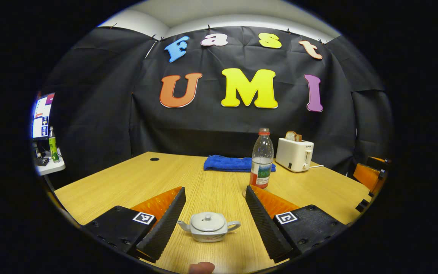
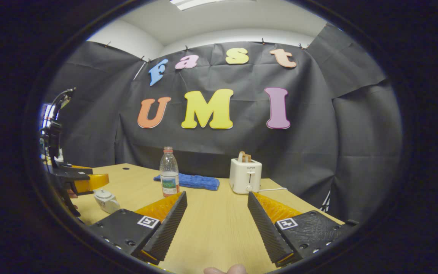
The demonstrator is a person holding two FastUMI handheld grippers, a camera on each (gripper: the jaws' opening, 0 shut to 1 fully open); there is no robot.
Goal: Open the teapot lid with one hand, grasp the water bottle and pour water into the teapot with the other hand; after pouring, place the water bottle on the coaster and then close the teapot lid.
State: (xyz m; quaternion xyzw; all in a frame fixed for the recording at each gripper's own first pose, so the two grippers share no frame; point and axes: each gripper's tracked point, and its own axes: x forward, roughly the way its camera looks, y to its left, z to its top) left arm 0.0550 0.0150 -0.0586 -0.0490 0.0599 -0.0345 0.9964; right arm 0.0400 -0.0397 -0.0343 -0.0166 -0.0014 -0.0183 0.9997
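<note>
A small grey teapot (image 1: 208, 226) with its lid on sits on the wooden table (image 1: 135, 182), low between the fingers of my open left gripper (image 1: 215, 189), which touch nothing. A clear water bottle (image 1: 262, 160) with a red cap stands upright farther back, just past the right finger's tip. In the right gripper view, my right gripper (image 2: 217, 195) is open over bare table, and the bottle (image 2: 169, 173) stands ahead and to its left. The teapot (image 2: 105, 199) lies far left there, under the left gripper (image 2: 85, 182).
A blue cloth (image 1: 226, 163) lies at the table's back edge behind the bottle. A white toaster (image 1: 294, 154) holding bread stands to its right, its cord trailing off. A side desk with a screen (image 1: 43, 116) and a green bottle is off to the left.
</note>
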